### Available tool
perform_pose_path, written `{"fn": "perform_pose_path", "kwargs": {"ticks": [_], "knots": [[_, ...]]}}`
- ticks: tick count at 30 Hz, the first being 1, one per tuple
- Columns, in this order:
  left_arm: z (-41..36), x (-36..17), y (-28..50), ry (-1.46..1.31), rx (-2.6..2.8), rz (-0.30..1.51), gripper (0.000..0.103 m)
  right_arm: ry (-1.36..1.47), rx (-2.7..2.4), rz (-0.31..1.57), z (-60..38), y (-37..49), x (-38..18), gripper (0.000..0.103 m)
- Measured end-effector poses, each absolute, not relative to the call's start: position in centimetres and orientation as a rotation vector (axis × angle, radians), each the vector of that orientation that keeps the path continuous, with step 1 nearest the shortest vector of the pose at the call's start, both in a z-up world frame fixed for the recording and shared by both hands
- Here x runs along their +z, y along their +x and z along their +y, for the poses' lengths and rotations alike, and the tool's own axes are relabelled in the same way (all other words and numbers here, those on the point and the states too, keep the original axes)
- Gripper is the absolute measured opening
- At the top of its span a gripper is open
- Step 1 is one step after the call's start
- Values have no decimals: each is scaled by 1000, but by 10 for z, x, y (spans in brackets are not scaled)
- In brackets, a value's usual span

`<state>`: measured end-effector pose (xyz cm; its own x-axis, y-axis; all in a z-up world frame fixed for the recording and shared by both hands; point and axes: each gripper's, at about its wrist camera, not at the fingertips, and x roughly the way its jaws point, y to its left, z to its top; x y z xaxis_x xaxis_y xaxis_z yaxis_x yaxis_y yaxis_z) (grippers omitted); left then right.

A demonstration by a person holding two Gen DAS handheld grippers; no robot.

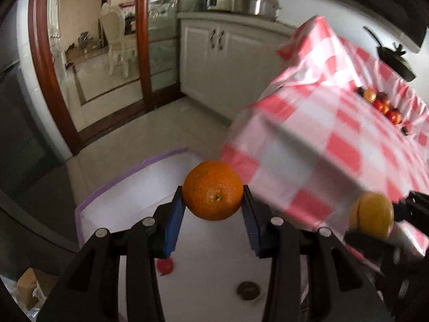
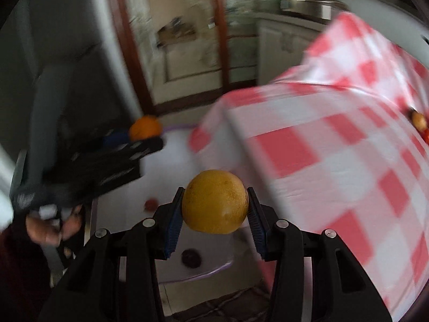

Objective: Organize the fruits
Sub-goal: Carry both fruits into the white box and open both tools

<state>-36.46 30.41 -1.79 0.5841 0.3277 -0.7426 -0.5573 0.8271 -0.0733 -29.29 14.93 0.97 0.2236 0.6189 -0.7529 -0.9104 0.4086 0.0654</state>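
Left wrist, orange point(image 1: 213, 190) gripped, labels unreadable

Home kitchen: white cabinets point(image 1: 228, 59), steel pot point(image 1: 254, 4) on counter, checked tablecloth point(image 1: 335, 134), wood-framed glass door point(image 1: 142, 40).

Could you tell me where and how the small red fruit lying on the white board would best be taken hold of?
Grip the red fruit across its widest middle, coming from straight above. It looks small, roundish and low on the flat white board, with nothing touching it, so probably only its sides offer purchase. Blur hides any stem. Both grippers are full: left gripper holds an orange, right gripper a yellow fruit.
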Motion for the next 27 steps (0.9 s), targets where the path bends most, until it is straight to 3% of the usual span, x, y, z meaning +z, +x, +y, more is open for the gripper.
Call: {"fn": "perform_pose_path", "kwargs": {"ticks": [12, 19, 27], "knots": [[350, -125, -352, -334, 591, 1198, 42, -800, 1245, 1028, 219, -359, -98, 45], [370, -160, -345, -360, 606, 1283, 42, -934, 1274, 1079, 240, -380, -136, 45], [377, -164, -344, -390, 609, 1277, 43, -975, 1252, 1123, 252, -379, -153, 46]]}}
